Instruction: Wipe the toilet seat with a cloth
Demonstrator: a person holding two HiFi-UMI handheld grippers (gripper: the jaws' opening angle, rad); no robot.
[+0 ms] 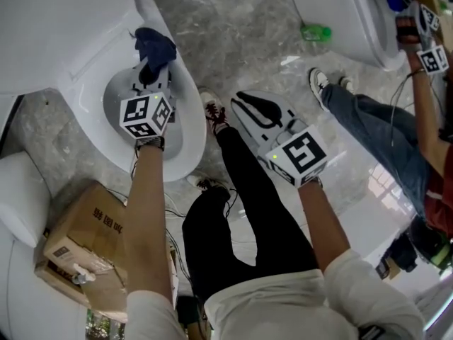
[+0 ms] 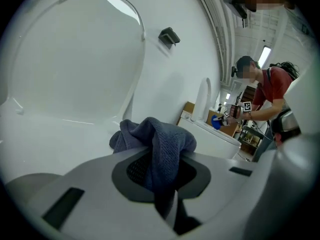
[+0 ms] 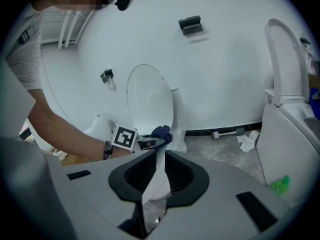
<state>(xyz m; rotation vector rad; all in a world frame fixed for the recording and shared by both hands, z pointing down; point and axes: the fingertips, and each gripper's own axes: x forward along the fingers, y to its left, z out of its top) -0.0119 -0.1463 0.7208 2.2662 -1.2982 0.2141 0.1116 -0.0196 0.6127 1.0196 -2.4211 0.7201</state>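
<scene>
Fingers point(image 2: 131, 173) of the left gripper point(image 1: 151, 76) are clamping the dark blue cloth point(image 1: 154, 47). Most of it is bunching out past the tips, so a soft wad is leading and no plastic is meeting porcelain. Cloth is sitting at the back of the toilet seat point(image 1: 192, 115), just below the raised lid point(image 1: 64, 27). Lid is standing up, which is keeping the ring exposed. From above I can't confirm whether the cloth is actually pressing on the seat or hovering just over it.

Right gripper point(image 3: 156, 175) is hanging well apart from the toilet, over the person's leg. Its fingers are almost together, with only a slit between them and nothing in it. Looks like it's being parked there to stay out of the wiping arm's way.

Judging by position, the wipe is working the hinge end, with the sides and front probably left to do. Next pass is going to need the cloth pushed down while following the curve. Risk: wad dropping into the bowl point(image 1: 117, 95).
</scene>
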